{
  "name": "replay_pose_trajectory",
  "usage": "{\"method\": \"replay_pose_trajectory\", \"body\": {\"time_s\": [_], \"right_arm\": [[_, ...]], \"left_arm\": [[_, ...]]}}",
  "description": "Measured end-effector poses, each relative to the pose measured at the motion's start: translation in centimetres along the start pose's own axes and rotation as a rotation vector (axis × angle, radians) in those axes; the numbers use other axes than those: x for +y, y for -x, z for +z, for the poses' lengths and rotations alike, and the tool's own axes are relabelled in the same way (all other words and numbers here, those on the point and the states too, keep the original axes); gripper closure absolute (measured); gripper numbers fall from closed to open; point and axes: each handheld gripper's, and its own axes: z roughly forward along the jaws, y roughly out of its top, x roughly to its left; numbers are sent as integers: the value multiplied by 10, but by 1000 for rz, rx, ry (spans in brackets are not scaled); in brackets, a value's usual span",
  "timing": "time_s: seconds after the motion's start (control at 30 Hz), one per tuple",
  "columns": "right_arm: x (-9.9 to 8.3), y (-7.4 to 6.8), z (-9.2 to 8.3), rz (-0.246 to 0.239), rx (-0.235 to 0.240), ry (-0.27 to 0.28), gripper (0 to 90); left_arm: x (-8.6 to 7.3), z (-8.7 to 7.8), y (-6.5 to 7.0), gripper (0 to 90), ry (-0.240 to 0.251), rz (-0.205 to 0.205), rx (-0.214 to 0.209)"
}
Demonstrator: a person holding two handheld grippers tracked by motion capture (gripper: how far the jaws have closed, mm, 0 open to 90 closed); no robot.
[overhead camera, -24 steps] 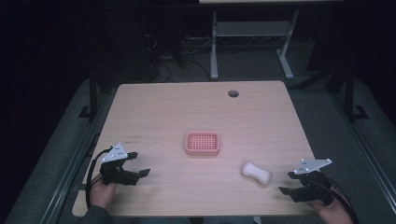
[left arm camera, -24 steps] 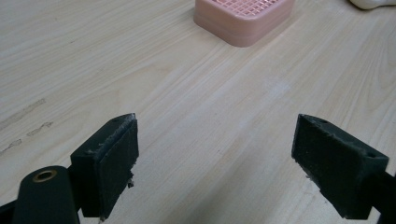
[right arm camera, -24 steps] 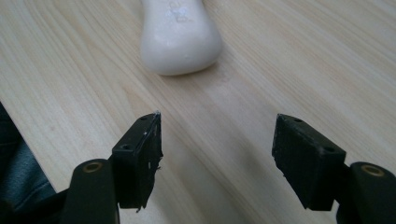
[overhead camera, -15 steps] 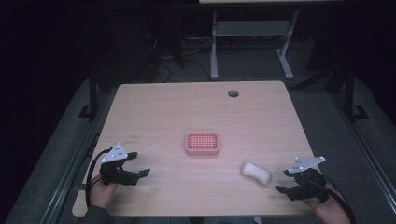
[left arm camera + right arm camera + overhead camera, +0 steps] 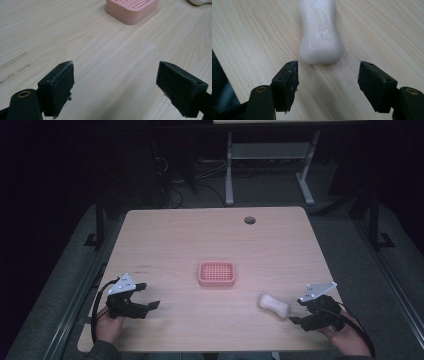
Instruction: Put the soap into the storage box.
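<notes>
White soap bar (image 5: 320, 31) lay flat on worktop (image 5: 165, 245), right of and nearer than pink dish (image 5: 216, 273). Right claw (image 5: 328, 83) gaped just short of soap; left claw (image 5: 115, 87) gaped, empty. Likely hard, slick; best pinched across narrow waist.

Dim surroundings, evenly lit table (image 5: 175, 240), soft shadows

Black grippers (image 5: 142, 304) with square fingers (image 5: 287, 85), grey triangular plates, looping black cables; sleeve possibly grey.
</notes>
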Motion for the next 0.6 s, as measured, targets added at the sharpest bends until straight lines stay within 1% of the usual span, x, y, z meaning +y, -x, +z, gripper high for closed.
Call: {"method": "replay_pose_trajectory", "body": {"time_s": [0.07,0.2,0.3,0.47,0.53,0.6], "right_arm": [[3,0,2,2,10,-2,318],[10,-1,6,-19,8,-16,319],[14,-2,6,-24,11,-11,318],[22,-3,8,-34,9,-6,318],[27,-4,11,-44,13,-8,318],[33,-6,16,-61,6,-19,319]], "left_arm": [[0,0,0,140,0,0,1],[0,-1,0,140,0,4,1],[0,-1,0,140,3,-2,1],[1,-1,-1,140,2,3,0],[1,-1,0,140,0,2,-1],[1,-1,0,140,2,3,0]]}}
